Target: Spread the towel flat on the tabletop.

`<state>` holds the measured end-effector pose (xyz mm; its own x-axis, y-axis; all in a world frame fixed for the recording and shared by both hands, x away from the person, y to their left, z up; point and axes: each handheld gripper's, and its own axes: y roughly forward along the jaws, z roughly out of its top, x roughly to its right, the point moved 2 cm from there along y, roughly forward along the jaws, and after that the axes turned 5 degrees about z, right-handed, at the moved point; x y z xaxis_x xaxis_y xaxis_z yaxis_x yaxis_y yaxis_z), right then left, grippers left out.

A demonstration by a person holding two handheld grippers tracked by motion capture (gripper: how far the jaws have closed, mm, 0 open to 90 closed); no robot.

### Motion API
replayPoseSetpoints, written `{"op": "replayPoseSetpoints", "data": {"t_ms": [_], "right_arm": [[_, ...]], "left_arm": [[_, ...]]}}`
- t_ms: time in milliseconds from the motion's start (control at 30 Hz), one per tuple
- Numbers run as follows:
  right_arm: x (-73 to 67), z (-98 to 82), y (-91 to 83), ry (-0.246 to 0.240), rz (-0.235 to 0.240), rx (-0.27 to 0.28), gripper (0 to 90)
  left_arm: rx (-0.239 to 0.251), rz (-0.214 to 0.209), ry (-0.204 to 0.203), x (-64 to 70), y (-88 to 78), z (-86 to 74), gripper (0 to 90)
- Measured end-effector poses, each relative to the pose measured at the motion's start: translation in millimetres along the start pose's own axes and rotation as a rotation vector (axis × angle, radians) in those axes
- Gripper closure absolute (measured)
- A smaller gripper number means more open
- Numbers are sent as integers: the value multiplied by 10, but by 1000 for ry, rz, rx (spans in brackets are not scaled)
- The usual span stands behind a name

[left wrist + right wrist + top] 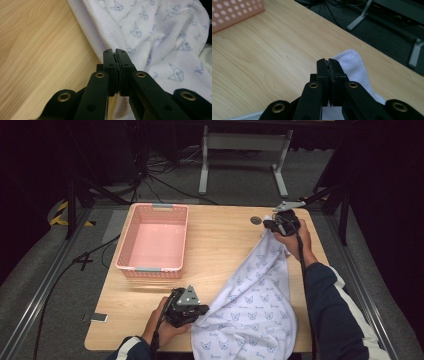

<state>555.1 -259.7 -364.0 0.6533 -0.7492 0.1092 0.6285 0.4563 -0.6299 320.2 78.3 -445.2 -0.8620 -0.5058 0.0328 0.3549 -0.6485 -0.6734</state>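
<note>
The left gripper (115, 51) is clamped on one edge of the single towel (255, 300), the right gripper (328, 61) pinching a far corner. The towel stretches between them over the surface (220, 245); its small blue print may include words, unreadable. One pink basket (152, 240) sits beyond the left gripper.

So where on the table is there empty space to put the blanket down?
Bare wood lies between the pink plastic basket and the white cat-print towel, and along the table's near-left edge. The right side is crowded: towel, both grippers.
</note>
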Motion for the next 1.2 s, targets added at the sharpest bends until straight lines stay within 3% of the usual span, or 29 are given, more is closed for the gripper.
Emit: {"op": "replayPoseSetpoints", "data": {"t_ms": [133,200,233,267,333,400,433,500,567,600,633,667,733,767,800,833,900,933,967,1033,1067,1133,1200], "right_arm": [[-247,319,291,-55,41,-1,879],[-304,371,348,-67,44,-2,879],[-404,450,443,-88,53,-6,872],[-519,525,564,-101,76,-10,805],[-647,580,719,-109,61,-22,702],[-750,567,836,-107,82,-51,570],[-769,547,856,-108,93,-60,528],[-778,503,840,-106,116,-59,533],[-736,399,711,-93,146,-36,508],[-683,251,530,-98,163,-25,507],[-683,251,530,-98,163,-25,507],[-611,45,344,-112,150,-28,509],[-582,-45,282,-115,148,-34,507],[-547,-170,205,-106,147,-45,506],[-518,-293,138,-106,144,-57,502],[-487,-478,46,-112,122,-70,503],[-465,-702,-13,-80,133,-92,505],[-457,-863,-46,-106,96,-124,501],[-444,-950,-69,-102,86,-128,517],[-446,-1093,-79,-75,127,-154,544],[-462,-1152,-73,-102,115,-169,599],[-489,-1253,-53,-109,158,-199,660],[-463,-1302,-86,-81,160,-178,685]], "left_arm": [[-11,26,-33,-43,-89,-148,876],[-20,34,-44,-58,-115,-196,876],[-27,38,-63,-72,-131,-250,876],[-36,45,-66,-80,-141,-280,876],[-49,47,-80,-89,-158,-337,876],[-69,49,-79,-93,-170,-373,876],[-78,47,-80,-92,-173,-396,881],[-94,42,-80,-99,-180,-415,881],[-106,47,-84,-111,-175,-451,881],[-120,42,-74,-116,-168,-461,882],[-126,42,-75,-107,-160,-463,882],[-142,42,-69,-102,-153,-451,868],[-135,62,-76,-101,-132,-410,720],[-130,95,-66,-118,-113,-363,720],[-100,116,-71,-123,-73,-277,640],[-83,115,-63,-128,-49,-228,634],[-72,138,-25,-118,87,-30,608],[-64,135,-6,-117,168,57,588],[-58,126,6,-116,254,139,587],[-58,114,38,-123,424,288,614],[-58,115,49,-136,499,352,623],[-56,121,62,-198,641,464,653],[-49,118,34,-293,768,541,679]]}}
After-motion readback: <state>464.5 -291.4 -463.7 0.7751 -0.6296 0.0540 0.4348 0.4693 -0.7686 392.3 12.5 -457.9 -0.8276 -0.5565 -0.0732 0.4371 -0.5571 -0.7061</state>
